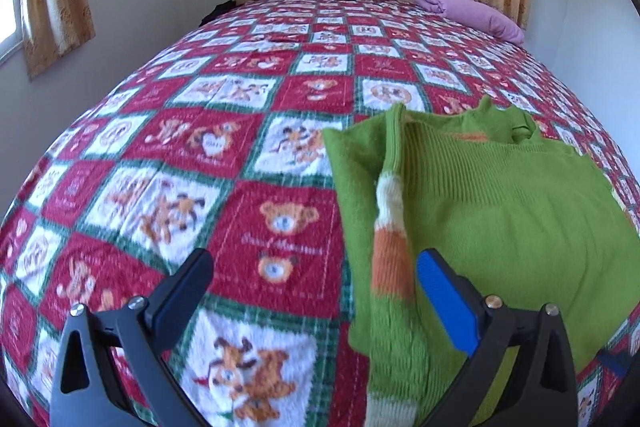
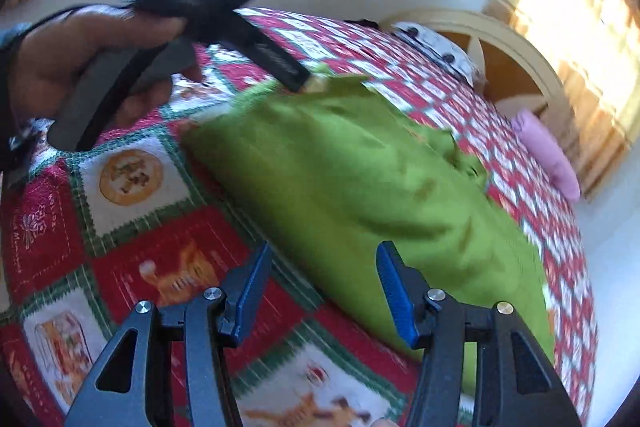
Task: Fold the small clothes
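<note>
Sweater (image 1: 500, 203) is laid flat on the bed (image 1: 200, 131), both tools, left tool (image 1: 316, 291) and right tool (image 2: 324, 291), are held open and empty, so the striped sleeve (image 1: 390, 227) is probably best pinched near the cuff.

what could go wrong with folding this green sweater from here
Both grippers are open, so the green sweater lies unheld; its folded striped sleeve might slide back. The left gripper straddles the sweater's edge and could pinch the quilt too. The right wrist view is blurred, so aim may suffer.
</note>
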Demonstrator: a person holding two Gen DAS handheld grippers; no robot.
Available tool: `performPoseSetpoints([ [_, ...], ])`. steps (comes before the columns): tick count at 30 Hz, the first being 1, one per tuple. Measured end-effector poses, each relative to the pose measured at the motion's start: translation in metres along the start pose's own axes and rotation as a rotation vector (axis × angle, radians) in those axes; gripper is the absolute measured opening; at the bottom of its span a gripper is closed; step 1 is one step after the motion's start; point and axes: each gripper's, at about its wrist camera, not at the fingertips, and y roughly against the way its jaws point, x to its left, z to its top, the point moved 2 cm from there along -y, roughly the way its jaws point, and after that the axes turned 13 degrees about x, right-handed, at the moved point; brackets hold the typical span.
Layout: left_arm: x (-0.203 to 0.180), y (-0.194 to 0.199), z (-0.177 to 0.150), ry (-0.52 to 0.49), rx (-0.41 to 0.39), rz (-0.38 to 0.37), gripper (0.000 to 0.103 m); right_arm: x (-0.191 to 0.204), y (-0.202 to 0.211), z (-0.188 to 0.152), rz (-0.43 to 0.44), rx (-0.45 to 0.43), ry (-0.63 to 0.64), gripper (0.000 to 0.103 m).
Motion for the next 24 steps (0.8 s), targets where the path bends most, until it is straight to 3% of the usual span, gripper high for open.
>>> performPoseSetpoints([
  [7,0.007,-0.009,0.022,0.018,0.009,-0.117,0.103,0.029,-0.008,0.017,-0.045,-0.014,0.077,0.064],
  [10,0.004,-0.020,0.031,0.017,0.037,-0.178,0.095,0.042,-0.013,0.027,-0.063,-0.019,0.115,0.064],
  [12,0.002,-0.029,0.037,0.015,0.065,-0.207,0.081,0.049,-0.014,0.033,-0.100,-0.033,0.138,0.064],
  [17,-0.005,-0.053,0.044,-0.002,0.137,-0.251,0.069,0.068,-0.023,0.057,-0.181,-0.044,0.202,0.064],
  [19,-0.002,-0.053,0.047,0.007,0.123,-0.282,0.058,0.072,-0.027,0.065,-0.196,-0.055,0.214,0.064],
  [21,0.001,-0.054,0.050,0.008,0.139,-0.353,0.025,0.074,-0.031,0.071,-0.210,-0.057,0.220,0.064],
  [22,0.003,-0.056,0.052,0.032,0.161,-0.402,0.024,0.074,-0.032,0.073,-0.209,-0.058,0.216,0.063],
  [23,0.004,-0.056,0.053,0.047,0.169,-0.415,0.018,0.074,-0.032,0.075,-0.198,-0.064,0.210,0.059],
  [24,0.004,-0.056,0.054,0.048,0.179,-0.437,0.015,0.073,-0.032,0.074,-0.181,-0.052,0.214,0.042],
])
